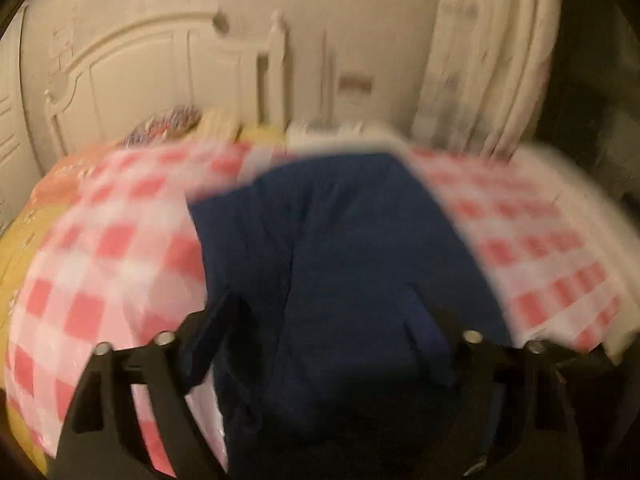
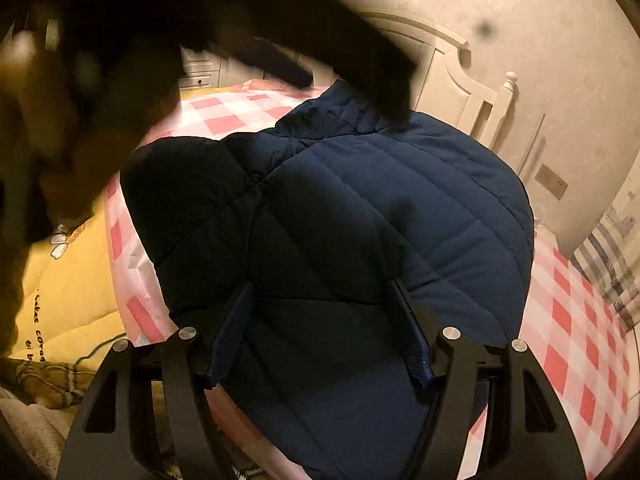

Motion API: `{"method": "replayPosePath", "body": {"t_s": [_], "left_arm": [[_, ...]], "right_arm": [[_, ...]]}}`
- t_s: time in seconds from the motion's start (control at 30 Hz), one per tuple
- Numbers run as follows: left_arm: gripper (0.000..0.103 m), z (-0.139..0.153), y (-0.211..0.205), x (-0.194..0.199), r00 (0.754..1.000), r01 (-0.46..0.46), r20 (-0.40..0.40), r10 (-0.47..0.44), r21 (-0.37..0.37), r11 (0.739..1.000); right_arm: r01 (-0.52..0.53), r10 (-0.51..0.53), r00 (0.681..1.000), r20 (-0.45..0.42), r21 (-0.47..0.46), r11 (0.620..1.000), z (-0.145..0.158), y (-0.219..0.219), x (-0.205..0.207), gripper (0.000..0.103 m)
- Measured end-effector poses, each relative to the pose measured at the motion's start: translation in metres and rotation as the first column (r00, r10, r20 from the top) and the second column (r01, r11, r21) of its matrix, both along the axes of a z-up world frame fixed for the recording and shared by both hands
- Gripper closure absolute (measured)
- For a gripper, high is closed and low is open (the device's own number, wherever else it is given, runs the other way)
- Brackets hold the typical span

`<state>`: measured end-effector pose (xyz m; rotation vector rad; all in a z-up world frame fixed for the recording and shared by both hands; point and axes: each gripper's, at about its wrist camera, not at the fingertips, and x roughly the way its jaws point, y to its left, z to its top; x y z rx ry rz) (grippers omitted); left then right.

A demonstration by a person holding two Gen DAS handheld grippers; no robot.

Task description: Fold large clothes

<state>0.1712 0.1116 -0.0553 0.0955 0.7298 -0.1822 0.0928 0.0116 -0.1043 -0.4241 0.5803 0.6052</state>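
Observation:
A navy quilted jacket (image 2: 384, 216) lies on a pink-and-white checked sheet (image 2: 572, 320) spread on a bed. My right gripper (image 2: 322, 292) hovers just above the jacket, open and empty, its fingers wide apart over the quilting. In the left wrist view, which is motion-blurred, the jacket (image 1: 340, 248) fills the middle over the checked sheet (image 1: 112, 248). My left gripper (image 1: 324, 300) is open above it, with nothing held. A dark blurred sleeve or arm (image 2: 248, 20) crosses the top left of the right wrist view.
A white headboard (image 1: 160, 68) and a curtain (image 1: 492, 56) stand behind the bed. A yellow quilt (image 2: 64, 280) lies at the left of the sheet. A striped cloth (image 2: 608, 264) is at the right edge.

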Motion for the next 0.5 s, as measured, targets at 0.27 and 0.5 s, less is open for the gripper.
{"method": "replayPosePath", "body": {"t_s": [0.27, 0.5], "left_arm": [[0.004, -0.052, 0.041, 0.004, 0.999, -0.006, 0.044, 0.011, -0.121, 0.993], [0.002, -0.056, 0.049, 0.009, 1.0, -0.009, 0.007, 0.011, -0.185, 0.983]], "right_arm": [[-0.093, 0.095, 0.994, -0.06, 0.021, 0.995, 0.024, -0.011, 0.006, 0.039], [0.138, -0.129, 0.99, -0.059, 0.209, 0.968, 0.088, -0.071, 0.09, 0.04]]}}
